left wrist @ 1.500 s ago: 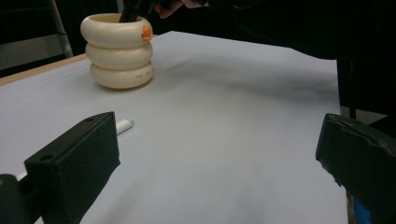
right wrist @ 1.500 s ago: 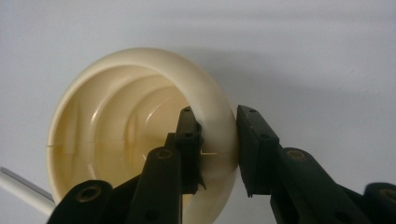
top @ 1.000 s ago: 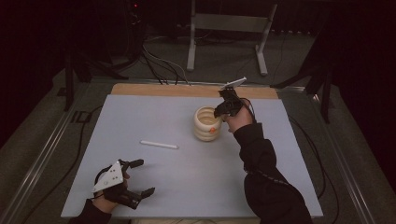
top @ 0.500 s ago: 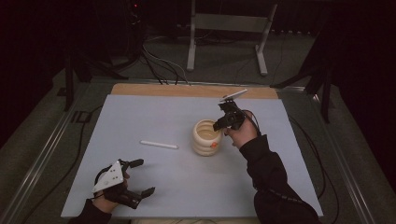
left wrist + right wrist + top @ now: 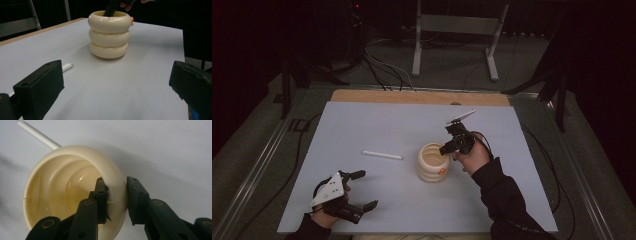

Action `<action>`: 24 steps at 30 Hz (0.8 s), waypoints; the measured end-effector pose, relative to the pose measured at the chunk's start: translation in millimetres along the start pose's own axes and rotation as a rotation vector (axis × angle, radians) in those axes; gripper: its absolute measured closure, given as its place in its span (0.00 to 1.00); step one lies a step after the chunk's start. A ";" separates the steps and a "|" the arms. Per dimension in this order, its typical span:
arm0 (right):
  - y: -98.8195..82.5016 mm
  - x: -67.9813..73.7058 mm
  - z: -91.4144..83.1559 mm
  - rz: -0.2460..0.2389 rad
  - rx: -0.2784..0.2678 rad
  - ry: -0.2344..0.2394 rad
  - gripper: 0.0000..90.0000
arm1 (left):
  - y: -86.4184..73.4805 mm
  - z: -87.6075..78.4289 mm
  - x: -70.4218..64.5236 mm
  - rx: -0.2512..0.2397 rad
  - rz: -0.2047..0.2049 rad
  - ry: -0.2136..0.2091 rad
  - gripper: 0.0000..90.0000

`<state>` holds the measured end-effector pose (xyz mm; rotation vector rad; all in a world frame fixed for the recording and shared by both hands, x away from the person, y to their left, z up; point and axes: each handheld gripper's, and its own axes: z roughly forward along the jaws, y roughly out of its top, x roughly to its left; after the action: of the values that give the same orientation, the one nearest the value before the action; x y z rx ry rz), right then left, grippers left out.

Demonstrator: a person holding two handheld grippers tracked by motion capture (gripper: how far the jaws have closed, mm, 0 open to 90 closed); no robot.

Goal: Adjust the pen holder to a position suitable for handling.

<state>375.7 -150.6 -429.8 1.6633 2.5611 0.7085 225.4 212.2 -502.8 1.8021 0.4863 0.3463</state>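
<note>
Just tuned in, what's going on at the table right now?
A person works with a gripper in each hand. The right gripper is clamped on the rim of the cream ribbed cup, one jaw inside and one outside, near the middle of the pale blue mat. A white stick lies flat on the mat to the cup's left. The left gripper rests open at the near left corner, holding nothing.

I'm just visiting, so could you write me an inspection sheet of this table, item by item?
Surface: pale blue sheet on a wooden table.
Job's things: cream ribbed cup, upright; white stick lying left of it.
Clutter: nothing seen.
Tools: right tool clamped on the cup's rim, one jaw inside, one outside; left tool open, apart from both things.
Cables: black cable trails at the table's right.
Surroundings: dark room, metal stand on the floor behind.
</note>
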 end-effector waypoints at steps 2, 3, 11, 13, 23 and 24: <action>-1.5 1.3 0.2 -0.003 0.001 0.003 0.79 | -0.2 0.2 0.2 0.000 -0.001 0.001 0.00; -2.9 2.5 0.7 -0.007 0.000 0.003 0.79 | -0.3 0.4 0.1 0.001 -0.001 0.000 0.00; -8.1 9.9 5.4 -0.028 0.007 0.013 0.79 | -0.3 0.5 -0.1 0.003 0.002 0.004 0.00; -8.0 9.5 5.5 -0.027 0.007 0.015 0.79 | -0.2 0.5 -0.2 0.003 0.002 0.003 0.00; -7.4 8.3 -1.9 -0.043 -0.028 0.031 0.66 | -0.7 1.0 -0.3 0.008 0.002 0.000 0.00; -7.2 8.2 -3.9 -0.045 -0.037 0.031 0.64 | -0.7 1.1 -0.3 0.010 0.002 0.001 0.00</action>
<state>365.0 -147.2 -427.0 1.5920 2.5801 0.7798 225.5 211.3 -503.8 1.8119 0.4878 0.3471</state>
